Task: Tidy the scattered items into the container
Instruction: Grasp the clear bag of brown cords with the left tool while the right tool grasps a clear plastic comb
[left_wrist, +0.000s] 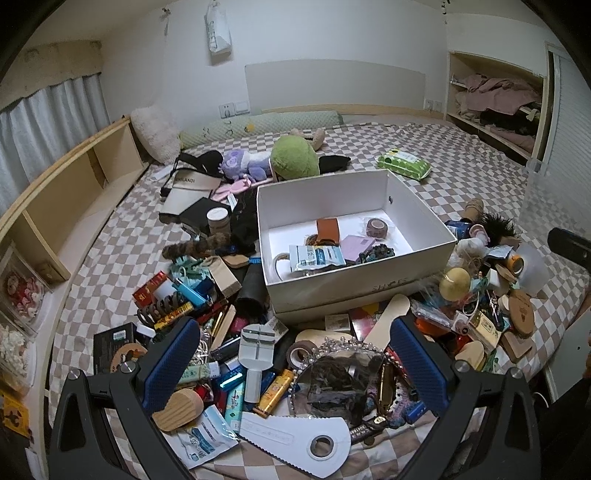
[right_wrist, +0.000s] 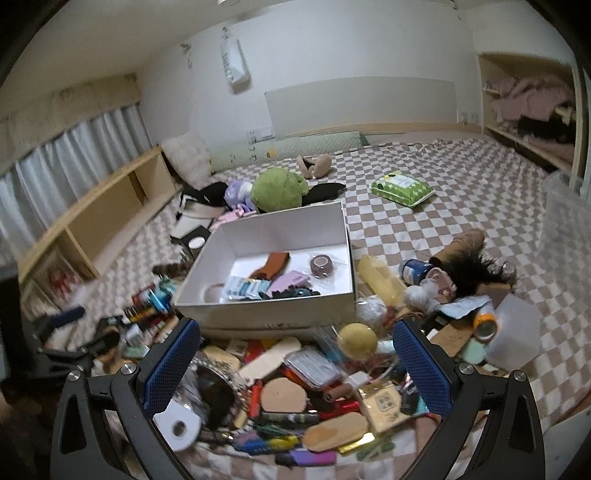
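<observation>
place: home bedroom | cues: checkered bed (left_wrist: 424, 155), bolster pillow (left_wrist: 258, 127) far, curtained window (left_wrist: 48, 110) left, clothes closet (left_wrist: 495, 107) far right

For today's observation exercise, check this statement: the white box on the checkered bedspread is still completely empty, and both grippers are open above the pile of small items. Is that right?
Not quite. The white box is not empty: it already holds a roll of tape, a blue-and-white packet and other small things, as the left wrist view shows. The rest stands: the left gripper and right gripper are open above the pile.
</observation>
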